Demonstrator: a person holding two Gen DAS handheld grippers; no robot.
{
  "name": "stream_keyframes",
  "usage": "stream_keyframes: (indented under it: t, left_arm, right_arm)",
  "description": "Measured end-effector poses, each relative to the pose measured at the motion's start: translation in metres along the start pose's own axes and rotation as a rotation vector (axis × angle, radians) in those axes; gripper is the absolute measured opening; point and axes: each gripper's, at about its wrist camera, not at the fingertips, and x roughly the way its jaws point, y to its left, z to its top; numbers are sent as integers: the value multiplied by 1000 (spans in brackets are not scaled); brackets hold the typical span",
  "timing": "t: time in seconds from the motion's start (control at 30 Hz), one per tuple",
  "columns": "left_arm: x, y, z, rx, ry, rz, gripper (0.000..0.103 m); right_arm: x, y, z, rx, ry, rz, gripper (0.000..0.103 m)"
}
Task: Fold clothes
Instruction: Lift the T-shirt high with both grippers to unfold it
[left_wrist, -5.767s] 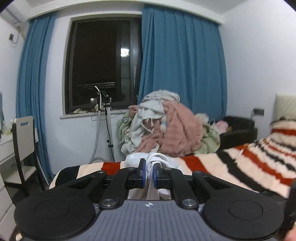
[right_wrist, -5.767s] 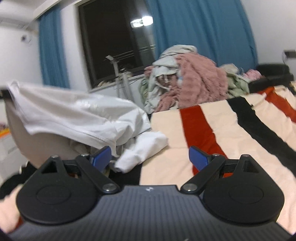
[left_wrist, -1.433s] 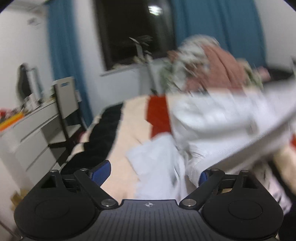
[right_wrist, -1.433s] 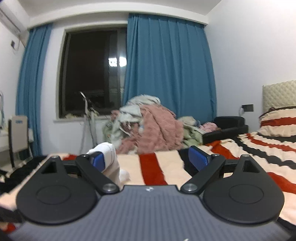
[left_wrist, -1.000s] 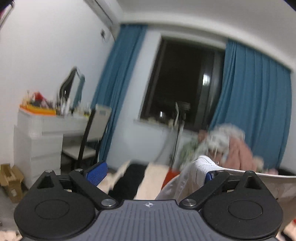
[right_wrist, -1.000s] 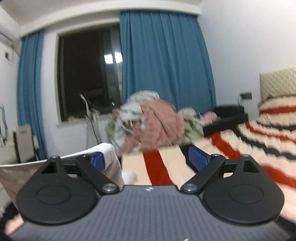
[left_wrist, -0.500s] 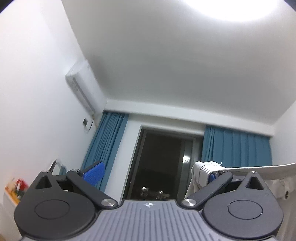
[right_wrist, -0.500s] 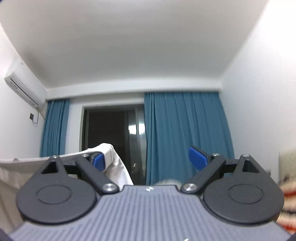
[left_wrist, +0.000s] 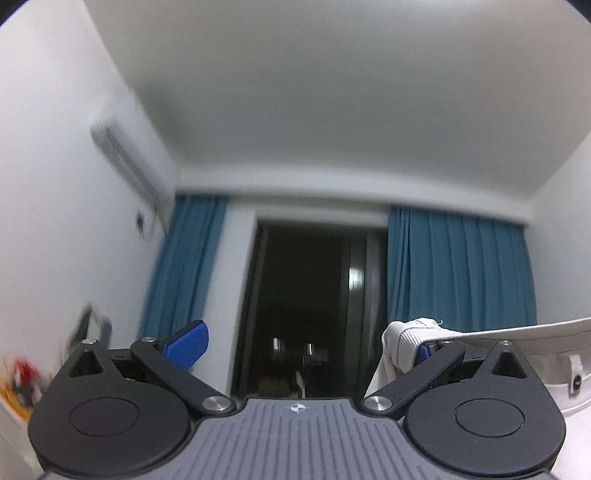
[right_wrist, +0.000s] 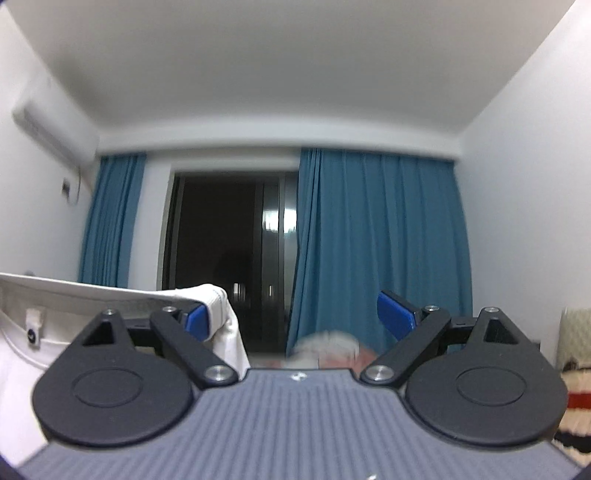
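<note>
1. Both cameras now tilt up at the ceiling and the curtains (right_wrist: 384, 236), where a second ago they looked level across the striped bed; you have raised both grippers high.
2. Your left gripper (left_wrist: 310, 345) has its jaws spread wide, yet the white garment (left_wrist: 402, 341) hangs hooked over its right finger, its ribbed edge draped there and running off to the right.
3. Your right gripper (right_wrist: 299, 315) is also spread apart, with the same garment's edge (right_wrist: 216, 295) looped over its left finger and stretching away leftward.
4. So the garment hangs in the air between your two grippers, pulled taut along its top edge, caught on one finger each rather than pinched.
5. That likely means it is being shaken open; laying it flat on the bed probably comes next. Unpinched, it may slip off.
</note>
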Motion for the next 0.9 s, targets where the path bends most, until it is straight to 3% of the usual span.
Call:
stream_keyframes:
  t: [0.23,0.37,0.57,0.63,0.77,0.83,0.9]
  left_arm:
    - [148,7,-157,-15,319,22,103]
    - [248,-13,-241,115,405,35,103]
    - [377,-32,-396,67,580,54,103]
    - [430,-20,-457,51,647,50,103]
    - [489,-2,-585,37,784,3,103]
    - [512,0,-638,95,849,-20,103]
    - [526,-2,-678,121,932,-88,103]
  right_arm:
    - [123,7,-120,19,234,-5,92]
    - [228,10,-184,39,321,-53,92]
    - [361,19,-310,-22,423,-116,92]
    - [397,20,-361,-45,473,-125,92]
    - [452,16,-469,-59,612,-104,92]
    - [470,15,-517,-57,714,-67,92]
    - [488,16,-554,-78,807,-8,92]
